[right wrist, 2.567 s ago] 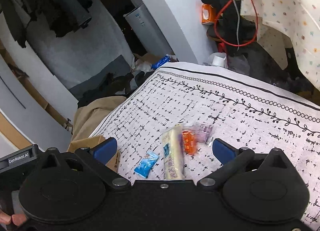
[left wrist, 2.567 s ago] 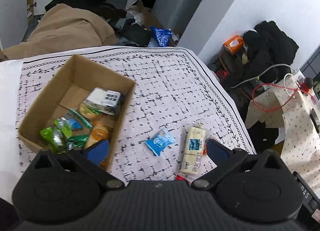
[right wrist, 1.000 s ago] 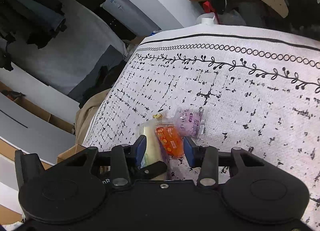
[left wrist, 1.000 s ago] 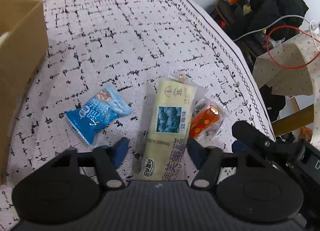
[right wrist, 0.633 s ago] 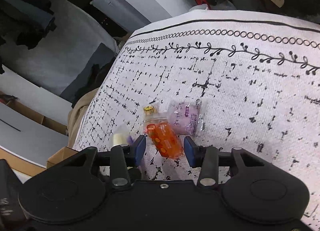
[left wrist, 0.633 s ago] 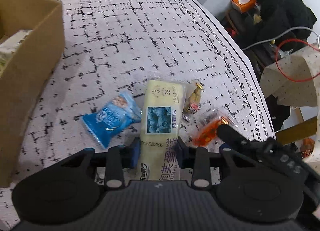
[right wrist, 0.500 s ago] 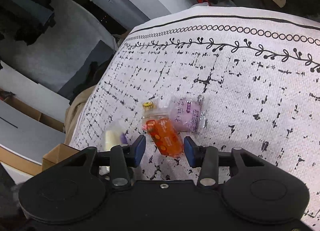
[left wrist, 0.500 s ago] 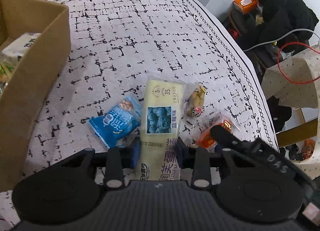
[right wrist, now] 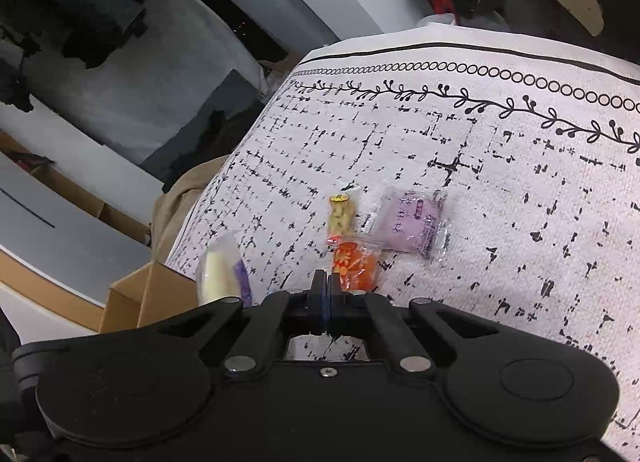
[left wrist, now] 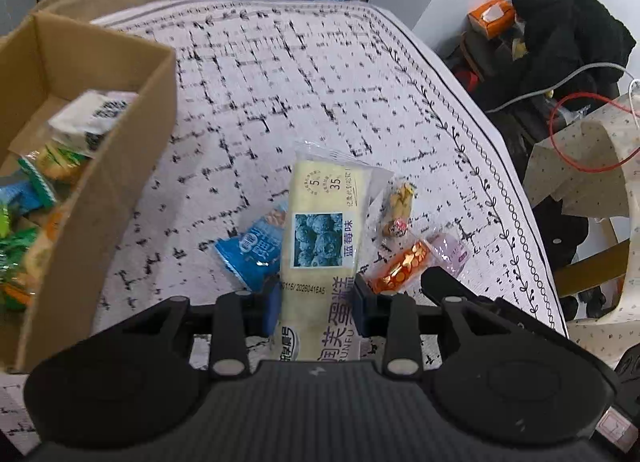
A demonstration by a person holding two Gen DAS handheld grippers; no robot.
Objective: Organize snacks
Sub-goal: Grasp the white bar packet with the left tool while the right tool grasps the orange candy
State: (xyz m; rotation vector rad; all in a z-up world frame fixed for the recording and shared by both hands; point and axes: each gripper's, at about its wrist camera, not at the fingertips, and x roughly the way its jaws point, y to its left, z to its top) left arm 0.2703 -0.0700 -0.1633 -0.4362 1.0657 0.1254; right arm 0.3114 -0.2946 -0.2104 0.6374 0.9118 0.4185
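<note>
Two grippers are busy at once. Left gripper [left wrist: 316, 298] clamps the long cream blueberry bar [left wrist: 318, 258], lifted clear of the cloth beside the cardboard box [left wrist: 120, 166]. Right gripper [right wrist: 328, 286] has just snapped its jaws together at the orange candy packet's [right wrist: 356, 262] edge. That thin pinch might slip, dropping the packet short of the box.

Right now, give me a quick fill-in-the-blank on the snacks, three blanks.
1. In the left wrist view, the packet just left of the long cream packet is ___.
2. In the right wrist view, the packet just right of the orange packet is ___.
3. Snacks already put away sit in a ___ box.

Missing words: blue; purple; cardboard
</note>
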